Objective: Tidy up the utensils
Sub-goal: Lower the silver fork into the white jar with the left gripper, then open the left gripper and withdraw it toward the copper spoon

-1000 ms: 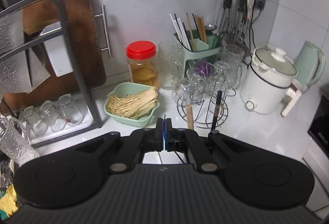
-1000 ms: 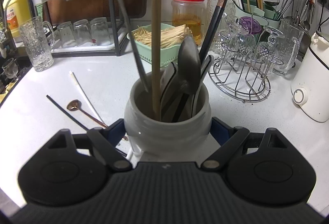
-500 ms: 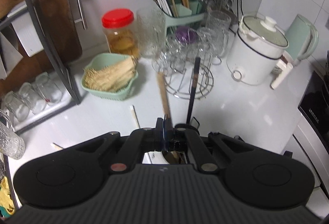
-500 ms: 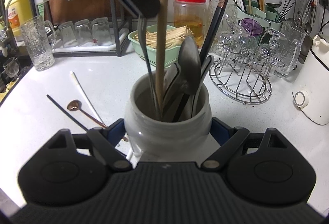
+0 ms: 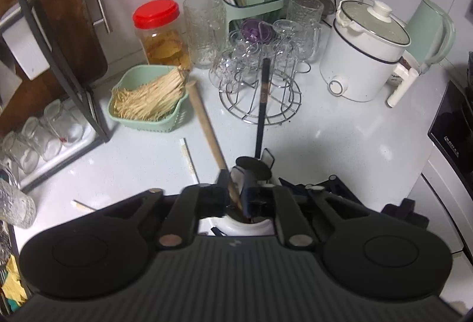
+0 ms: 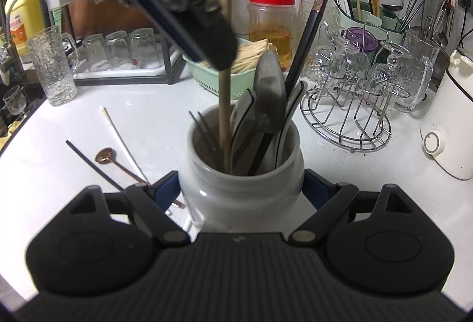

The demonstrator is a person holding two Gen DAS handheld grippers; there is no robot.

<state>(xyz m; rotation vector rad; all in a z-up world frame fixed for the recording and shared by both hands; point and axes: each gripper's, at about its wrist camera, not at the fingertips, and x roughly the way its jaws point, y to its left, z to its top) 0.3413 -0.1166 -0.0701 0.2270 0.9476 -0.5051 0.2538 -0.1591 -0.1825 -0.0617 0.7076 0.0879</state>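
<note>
- Step in hand, as I read it: dropping a utensil into the white jar (image 6: 241, 174). Left gripper (image 5: 236, 198) has just been opening its jaws right over the jar mouth; a small gap shows, with the wooden stick (image 6: 224, 103) running between them and no pad clearly pressing it.
- The stick already stands in the jar, next to the spoons (image 6: 267, 94) and the black chopstick (image 6: 307, 35).
- To do it well: spread the jaws fully before lifting, then pull straight up along the stick so nothing tips or drags out.
- Right gripper (image 6: 241, 189) clamps the jar from both sides, blue pads on its wall. Keep it steady.
- Pose: left gripper is pitched steeply down over the jar; right one angles down more shallowly, low on the counter (image 6: 147, 121).
- Left to collect, by my count: copper spoon (image 6: 109, 158), 1 white chopstick (image 6: 121, 138), 1 black chopstick (image 6: 91, 162), all lying loose on the counter left of the jar.
</note>
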